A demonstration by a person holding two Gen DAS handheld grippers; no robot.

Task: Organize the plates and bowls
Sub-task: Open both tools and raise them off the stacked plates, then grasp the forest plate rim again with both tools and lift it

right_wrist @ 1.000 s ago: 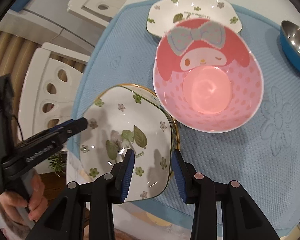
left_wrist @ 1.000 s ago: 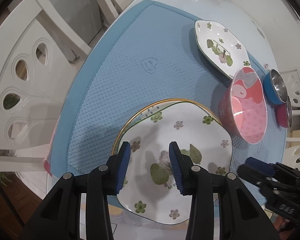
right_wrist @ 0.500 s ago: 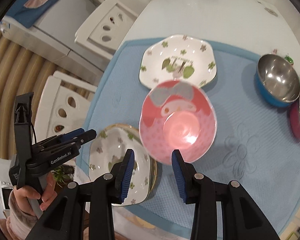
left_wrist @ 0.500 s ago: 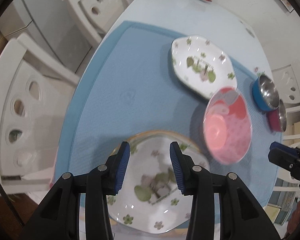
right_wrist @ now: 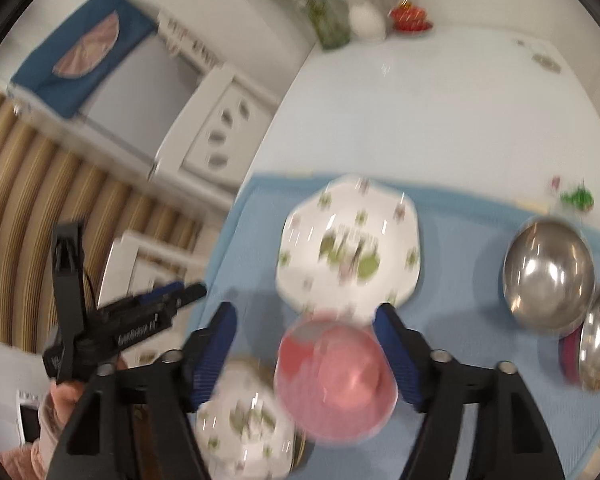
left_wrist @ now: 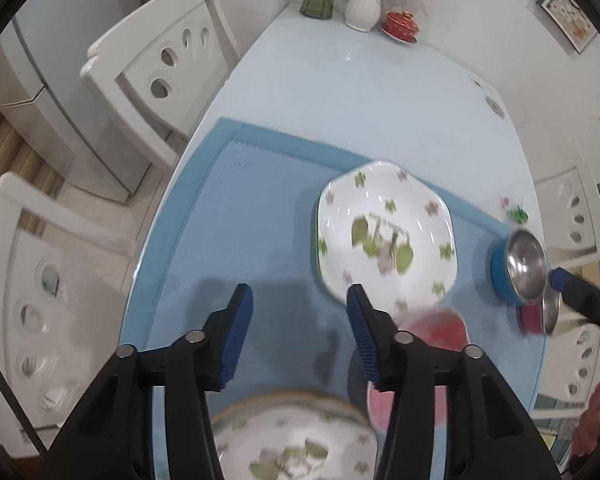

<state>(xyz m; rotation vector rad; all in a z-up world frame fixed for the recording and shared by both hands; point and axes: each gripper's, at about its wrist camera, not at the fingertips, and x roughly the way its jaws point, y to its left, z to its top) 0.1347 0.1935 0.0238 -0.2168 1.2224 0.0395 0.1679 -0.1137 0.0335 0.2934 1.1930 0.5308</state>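
A white floral plate (left_wrist: 386, 236) lies on the blue mat (left_wrist: 252, 220); it also shows in the right wrist view (right_wrist: 350, 244). A second floral plate (left_wrist: 296, 440) rests on a gold-rimmed plate near the mat's front edge, seen too in the right wrist view (right_wrist: 244, 424). A pink bowl (right_wrist: 334, 376) stands between them, partly hidden in the left wrist view (left_wrist: 440, 332). A blue steel bowl (left_wrist: 520, 268) and a red steel bowl (left_wrist: 538, 314) sit at the right. My left gripper (left_wrist: 298, 324) and right gripper (right_wrist: 306, 356) are open, empty and above the mat.
White chairs (left_wrist: 156, 64) stand along the table's left side. Vases (left_wrist: 362, 6) and a red cup (left_wrist: 400, 26) stand at the table's far end. A fridge (right_wrist: 112, 64) is at the left. The pale blue table (left_wrist: 360, 100) extends beyond the mat.
Both grippers have risen and pulled back from the front plate stack, and both have opened wider. The plates and bowls have not moved.
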